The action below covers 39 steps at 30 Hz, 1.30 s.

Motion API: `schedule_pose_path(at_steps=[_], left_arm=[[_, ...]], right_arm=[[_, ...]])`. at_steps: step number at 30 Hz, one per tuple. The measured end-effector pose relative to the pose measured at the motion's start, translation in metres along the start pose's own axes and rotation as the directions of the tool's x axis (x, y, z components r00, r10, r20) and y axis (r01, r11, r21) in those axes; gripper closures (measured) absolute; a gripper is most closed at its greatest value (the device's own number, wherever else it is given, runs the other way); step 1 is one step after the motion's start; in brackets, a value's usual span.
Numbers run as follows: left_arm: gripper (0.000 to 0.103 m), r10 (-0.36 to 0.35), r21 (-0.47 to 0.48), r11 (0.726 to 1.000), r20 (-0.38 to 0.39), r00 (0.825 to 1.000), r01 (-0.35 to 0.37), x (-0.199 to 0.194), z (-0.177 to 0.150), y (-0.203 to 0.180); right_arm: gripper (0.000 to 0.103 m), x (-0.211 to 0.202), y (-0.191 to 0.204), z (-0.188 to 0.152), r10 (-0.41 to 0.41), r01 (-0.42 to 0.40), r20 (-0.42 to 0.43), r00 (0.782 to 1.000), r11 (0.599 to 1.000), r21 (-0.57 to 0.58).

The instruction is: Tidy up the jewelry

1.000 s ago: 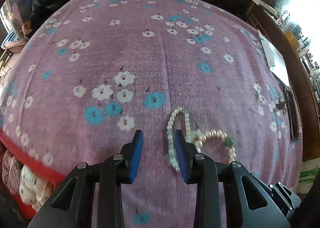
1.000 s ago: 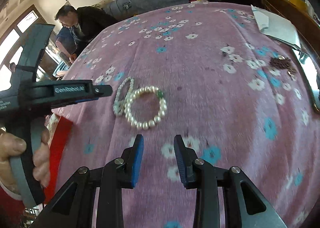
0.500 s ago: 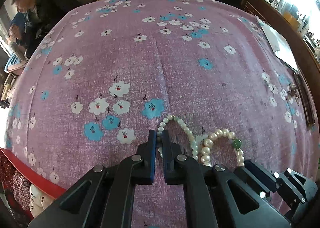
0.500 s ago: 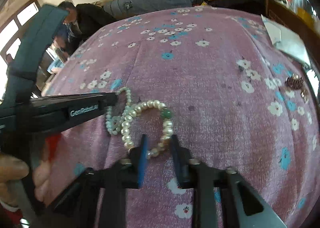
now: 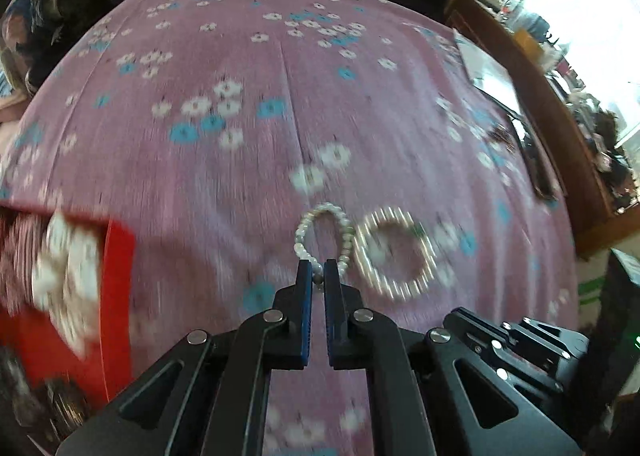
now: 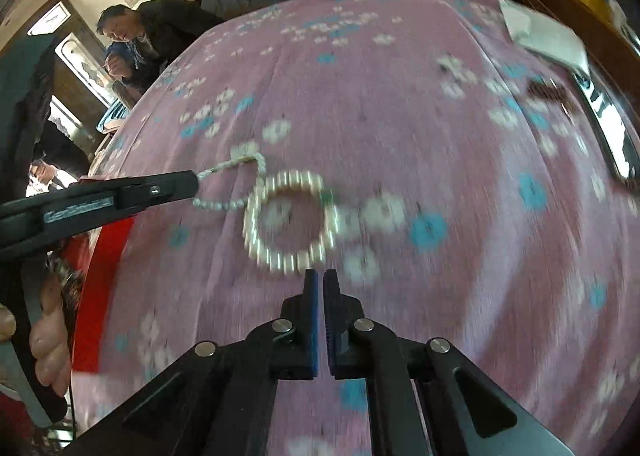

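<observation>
Both jaws had closed since before: the left hand-held gripper [image 5: 318, 276] pinched the light, limp small white-bead bracelet [image 5: 298, 234] on the purple flowered bedspread [image 5: 280, 96]. The right hand-held gripper [image 6: 321, 280] was shut, apparently empty, beside the slippery larger pearl bracelet [image 6: 251, 224].

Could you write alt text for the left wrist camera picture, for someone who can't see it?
The left gripper is shut on a small bead bracelet, over a pink bedspread with white and blue flowers. A larger pearl bracelet lies just to its right, blurred. A red cloth edge shows at the left.
</observation>
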<state>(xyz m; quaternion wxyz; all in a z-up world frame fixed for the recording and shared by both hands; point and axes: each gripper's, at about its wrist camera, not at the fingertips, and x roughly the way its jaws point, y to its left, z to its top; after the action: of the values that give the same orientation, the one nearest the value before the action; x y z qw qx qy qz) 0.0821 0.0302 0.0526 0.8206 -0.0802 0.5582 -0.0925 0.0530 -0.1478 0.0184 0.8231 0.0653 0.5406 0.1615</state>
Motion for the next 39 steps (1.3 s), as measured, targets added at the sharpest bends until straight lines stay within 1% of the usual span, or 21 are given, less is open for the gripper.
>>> schedule_pose_path(at_steps=[3,5,9,10,11,12,13,14,17,19,25,30,31,34,35,36,37,39], left_arm=[[0.098,-0.037,-0.039,0.999,-0.008,0.999,0.037,-0.011,-0.023,0.005],[0.098,-0.050,-0.062,0.997,-0.005,0.999,0.049,-0.015,-0.031,0.011],[0.098,-0.043,-0.088,0.995,0.000,0.999,0.043,-0.015,-0.033,0.021],[0.098,-0.038,-0.091,0.995,0.001,0.999,0.037,-0.013,-0.033,0.023],[0.098,-0.031,-0.088,0.996,0.001,1.000,0.031,-0.013,-0.034,0.025],[0.098,-0.019,-0.084,0.996,0.000,1.000,0.019,-0.011,-0.035,0.025],[0.098,-0.009,-0.082,0.997,0.000,1.000,0.009,-0.009,-0.037,0.026],[0.098,-0.005,-0.081,0.997,0.001,1.000,0.005,-0.008,-0.038,0.027],[0.098,-0.001,-0.082,0.997,0.001,1.000,0.001,-0.005,-0.040,0.029],[0.098,0.005,-0.083,0.997,-0.001,1.000,-0.005,0.000,-0.040,0.030],[0.098,-0.013,-0.090,0.996,-0.007,1.000,0.013,0.007,-0.038,0.029],[0.097,-0.024,-0.097,0.995,0.002,1.000,0.024,0.010,-0.037,0.025],[0.097,-0.027,-0.101,0.995,0.005,1.000,0.027,0.010,-0.037,0.024],[0.097,-0.022,-0.113,0.993,0.007,1.000,0.023,0.012,-0.036,0.022],[0.098,-0.014,-0.118,0.993,-0.015,1.000,0.012,0.016,-0.035,0.020],[0.101,-0.016,-0.124,0.992,-0.024,1.000,0.013,0.018,-0.035,0.020],[0.103,-0.023,-0.128,0.992,-0.023,0.999,0.020,0.017,-0.035,0.019],[0.103,-0.029,-0.114,0.993,-0.008,1.000,0.028,0.010,-0.036,0.015]], right_arm=[[0.100,-0.008,-0.008,-0.022,0.002,-0.001,-0.025,1.000,1.000,0.025],[0.099,-0.014,-0.011,-0.027,0.021,-0.020,-0.017,1.000,0.999,0.042],[0.098,-0.017,-0.013,-0.015,0.041,-0.042,0.025,0.999,0.997,0.070],[0.094,-0.017,-0.011,-0.009,0.045,-0.048,0.042,0.998,0.997,0.067],[0.085,-0.015,-0.008,-0.003,0.045,-0.048,0.053,0.998,0.997,0.059],[0.079,-0.012,-0.005,0.001,0.043,-0.046,0.061,0.997,0.998,0.051],[0.070,-0.009,-0.003,0.006,0.042,-0.045,0.066,0.997,0.998,0.046],[0.069,-0.006,-0.001,0.011,0.043,-0.046,0.069,0.997,0.998,0.045],[0.069,0.000,0.003,0.017,0.039,-0.042,0.078,0.996,0.998,0.041],[0.069,0.005,0.006,0.022,0.019,-0.021,0.082,0.996,0.999,0.030],[0.069,0.020,0.009,0.033,-0.028,0.026,0.078,0.997,0.999,0.023],[0.069,0.024,0.017,0.036,-0.072,0.073,0.100,0.992,0.997,-0.002],[0.072,0.025,0.019,0.036,-0.085,0.087,0.106,0.991,0.996,-0.010],[0.093,0.029,0.023,0.036,-0.121,0.126,0.111,0.986,0.992,-0.033],[0.093,0.030,0.023,0.037,-0.120,0.124,0.109,0.987,0.992,-0.031],[0.093,0.029,0.023,0.037,-0.119,0.123,0.104,0.987,0.992,-0.025],[0.093,0.030,0.023,0.038,-0.115,0.117,0.100,0.988,0.993,-0.018],[0.093,0.025,0.021,0.039,-0.085,0.085,0.097,0.992,0.996,0.009]])
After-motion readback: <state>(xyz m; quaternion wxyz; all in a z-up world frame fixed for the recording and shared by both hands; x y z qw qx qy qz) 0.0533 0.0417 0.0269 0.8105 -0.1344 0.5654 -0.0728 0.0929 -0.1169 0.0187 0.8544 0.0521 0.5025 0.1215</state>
